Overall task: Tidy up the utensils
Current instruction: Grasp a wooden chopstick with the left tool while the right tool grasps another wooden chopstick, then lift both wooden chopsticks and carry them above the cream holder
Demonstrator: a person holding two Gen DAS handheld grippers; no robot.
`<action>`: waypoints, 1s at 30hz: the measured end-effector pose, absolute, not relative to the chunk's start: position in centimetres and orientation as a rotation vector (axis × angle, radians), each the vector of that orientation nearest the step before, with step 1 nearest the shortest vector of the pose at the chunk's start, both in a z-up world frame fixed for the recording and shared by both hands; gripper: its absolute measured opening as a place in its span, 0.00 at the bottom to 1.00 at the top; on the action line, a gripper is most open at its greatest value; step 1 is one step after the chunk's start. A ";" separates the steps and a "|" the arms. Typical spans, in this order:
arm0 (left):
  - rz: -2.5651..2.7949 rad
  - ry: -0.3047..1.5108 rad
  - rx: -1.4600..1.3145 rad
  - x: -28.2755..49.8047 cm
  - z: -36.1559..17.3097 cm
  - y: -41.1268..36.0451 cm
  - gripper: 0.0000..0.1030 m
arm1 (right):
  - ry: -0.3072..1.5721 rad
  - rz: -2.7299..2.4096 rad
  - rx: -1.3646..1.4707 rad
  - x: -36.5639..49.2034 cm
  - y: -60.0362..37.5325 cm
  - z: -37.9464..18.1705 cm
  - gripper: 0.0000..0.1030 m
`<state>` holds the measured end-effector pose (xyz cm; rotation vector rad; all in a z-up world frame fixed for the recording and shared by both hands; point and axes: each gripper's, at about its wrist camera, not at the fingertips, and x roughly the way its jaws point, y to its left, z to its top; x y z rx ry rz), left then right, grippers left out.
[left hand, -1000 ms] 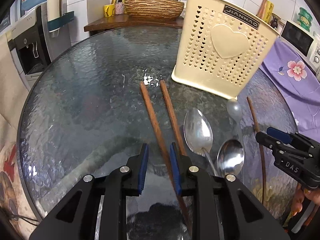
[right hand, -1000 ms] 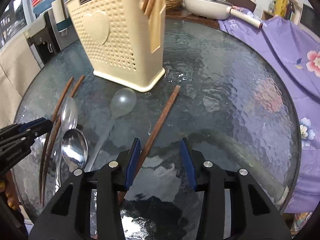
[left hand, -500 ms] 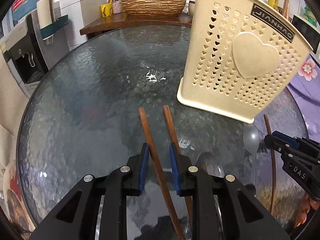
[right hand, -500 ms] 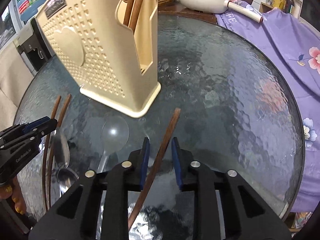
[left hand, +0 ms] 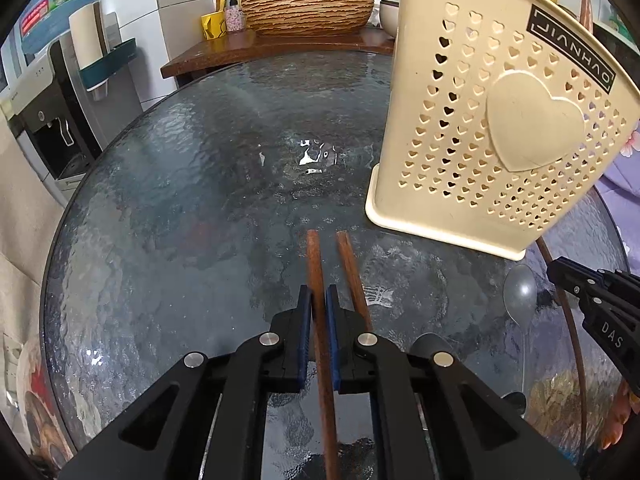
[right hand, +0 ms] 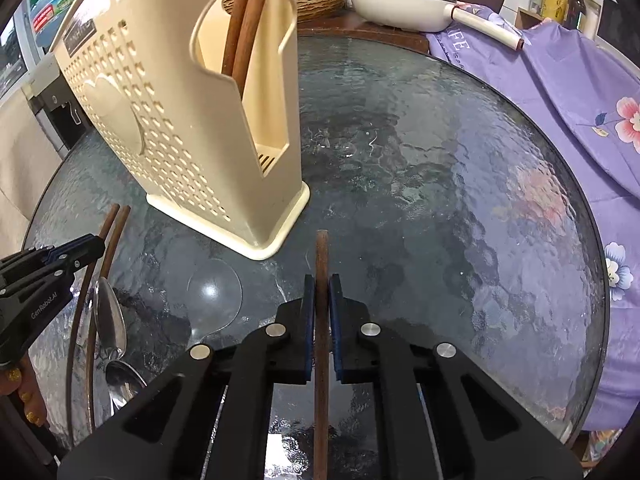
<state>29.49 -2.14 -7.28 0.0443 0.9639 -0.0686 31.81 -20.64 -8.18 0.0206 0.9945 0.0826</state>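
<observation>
The left gripper (left hand: 318, 300) is clamped on one wooden chopstick (left hand: 314, 264) (its twin (left hand: 352, 276) lies just beside); the right gripper (right hand: 321, 290) pinches another chopstick (right hand: 321, 252); the cream utensil holder (right hand: 168, 120) stands near on the glass table (right hand: 440, 200).

Right tool (right hand: 319, 280) is clamped down on a single brown chopstick (right hand: 321, 252), blue pads snug on both sides, the stick running straight out ahead over the textured glass bench (right hand: 460, 200). Just left of its tip sits the cream perforated utensil holder (right hand: 168, 120) with two more chopsticks (right hand: 244, 36) poking up inside it. Far left, the other tool (right hand: 86, 250) has its tips over a pair of chopsticks (right hand: 114, 224), with metal spoons (right hand: 110, 320) lying just below. Purple floral cloth (right hand: 580, 112) on the right.
</observation>
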 end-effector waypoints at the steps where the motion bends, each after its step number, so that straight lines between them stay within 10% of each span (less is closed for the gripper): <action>1: -0.066 0.964 0.046 29.5 -7.3 -2.2 0.07 | 0.994 0.083 0.017 31.8 -20.6 -8.2 0.07; 30: -0.199 0.608 -0.044 21.4 5.5 -1.5 0.07 | 0.668 0.418 0.167 22.9 -25.1 4.9 0.07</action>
